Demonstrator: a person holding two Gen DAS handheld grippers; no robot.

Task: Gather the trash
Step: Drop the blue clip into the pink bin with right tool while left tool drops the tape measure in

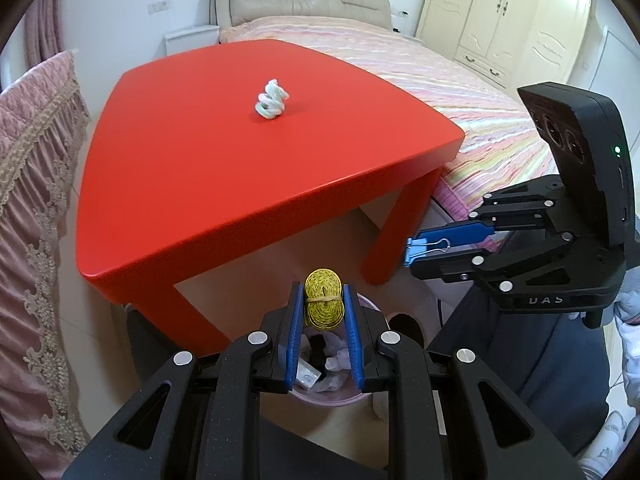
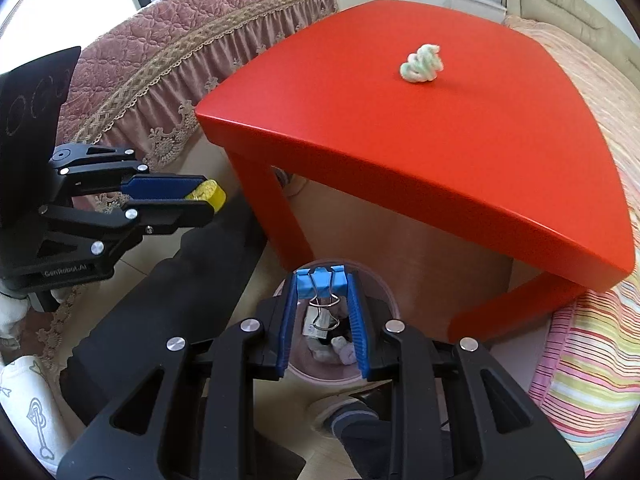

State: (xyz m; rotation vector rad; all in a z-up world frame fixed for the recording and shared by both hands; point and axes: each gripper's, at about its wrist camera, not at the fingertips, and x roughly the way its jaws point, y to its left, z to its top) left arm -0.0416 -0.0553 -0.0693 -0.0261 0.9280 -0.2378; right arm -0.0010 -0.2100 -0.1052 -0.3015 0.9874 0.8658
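My left gripper (image 1: 323,298) is shut on a yellow rolled tape measure (image 1: 323,300) bound with a rubber band, held above a pink trash bin (image 1: 340,394) on the floor. My right gripper (image 2: 321,286) is shut on a blue binder clip (image 2: 320,282) above the same bin (image 2: 386,296), which holds several scraps. In the left wrist view the right gripper (image 1: 408,254) with its clip (image 1: 424,250) hovers to the right. In the right wrist view the left gripper (image 2: 210,200) shows at left with the yellow roll (image 2: 208,192). A crumpled white-green wad (image 1: 272,101) lies on the red table (image 1: 240,168), also in the right wrist view (image 2: 421,63).
The red table's legs (image 2: 288,224) stand close beside the bin. A bed with a striped cover (image 1: 460,92) runs along the table's right side. A pink lace-trimmed cover (image 1: 36,208) hangs at the left. The person's dark-clothed legs (image 2: 172,304) and foot (image 2: 348,416) are near the bin.
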